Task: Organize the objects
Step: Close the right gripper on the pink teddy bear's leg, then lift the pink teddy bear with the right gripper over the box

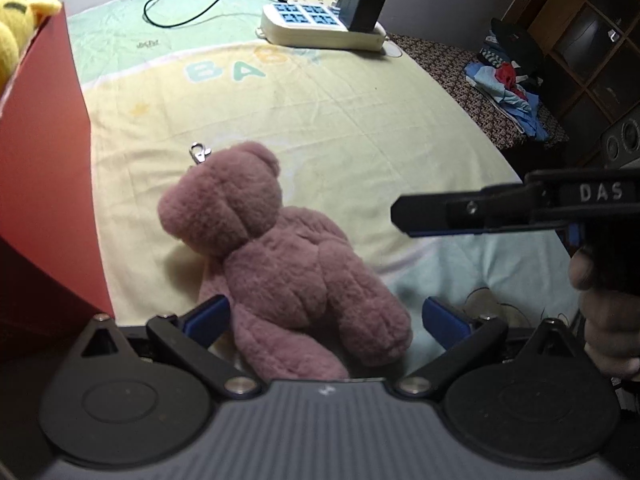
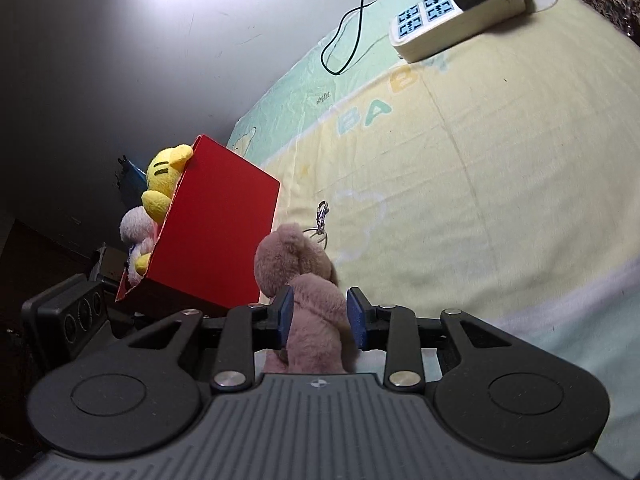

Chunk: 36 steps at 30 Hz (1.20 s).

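Observation:
A dusty-pink teddy bear with a metal clasp lies on the bed sheet, its head toward the red box. My left gripper is open, one blue pad on each side of the bear's legs, neither pressing. My right gripper, held in a hand, comes in from the right and stops short of the bear's body. In the right wrist view the bear shows between the pads of that gripper, which stands open behind it. The red box stands just left of the bear.
A yellow plush and a pale pink plush sit in the red box. A white power strip with a black adapter and cables lies at the far end. Clothes and a speaker are beyond the bed's right edge.

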Each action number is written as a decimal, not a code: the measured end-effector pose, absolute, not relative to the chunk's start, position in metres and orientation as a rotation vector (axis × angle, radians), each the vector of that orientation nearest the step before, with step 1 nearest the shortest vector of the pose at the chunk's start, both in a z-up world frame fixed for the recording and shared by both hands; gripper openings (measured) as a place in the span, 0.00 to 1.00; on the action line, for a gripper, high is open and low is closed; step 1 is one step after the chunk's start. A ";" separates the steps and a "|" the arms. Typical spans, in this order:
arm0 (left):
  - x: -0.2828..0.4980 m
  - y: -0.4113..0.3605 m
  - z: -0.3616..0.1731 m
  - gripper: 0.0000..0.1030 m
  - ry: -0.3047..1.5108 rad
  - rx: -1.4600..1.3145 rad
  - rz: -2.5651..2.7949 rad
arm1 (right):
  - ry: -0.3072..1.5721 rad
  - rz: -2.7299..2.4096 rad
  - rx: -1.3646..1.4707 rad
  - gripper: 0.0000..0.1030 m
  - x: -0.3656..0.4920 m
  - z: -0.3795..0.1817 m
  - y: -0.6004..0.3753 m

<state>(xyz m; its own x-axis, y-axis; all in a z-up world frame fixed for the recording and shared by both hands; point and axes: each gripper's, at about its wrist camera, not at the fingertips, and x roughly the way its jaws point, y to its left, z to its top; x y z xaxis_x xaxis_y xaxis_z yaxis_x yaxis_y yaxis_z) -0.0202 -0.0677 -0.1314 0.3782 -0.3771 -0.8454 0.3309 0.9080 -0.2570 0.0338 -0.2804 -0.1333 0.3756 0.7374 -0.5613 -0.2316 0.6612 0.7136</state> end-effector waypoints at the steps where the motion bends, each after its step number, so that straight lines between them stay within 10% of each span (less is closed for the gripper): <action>1: -0.020 -0.068 -0.132 0.99 1.090 -0.040 -0.446 | 1.003 0.673 0.574 0.32 0.036 -0.134 -0.276; 36: -0.070 -0.001 -0.079 0.99 1.008 -0.094 -0.354 | 1.113 1.010 0.653 0.23 0.035 -0.139 -0.173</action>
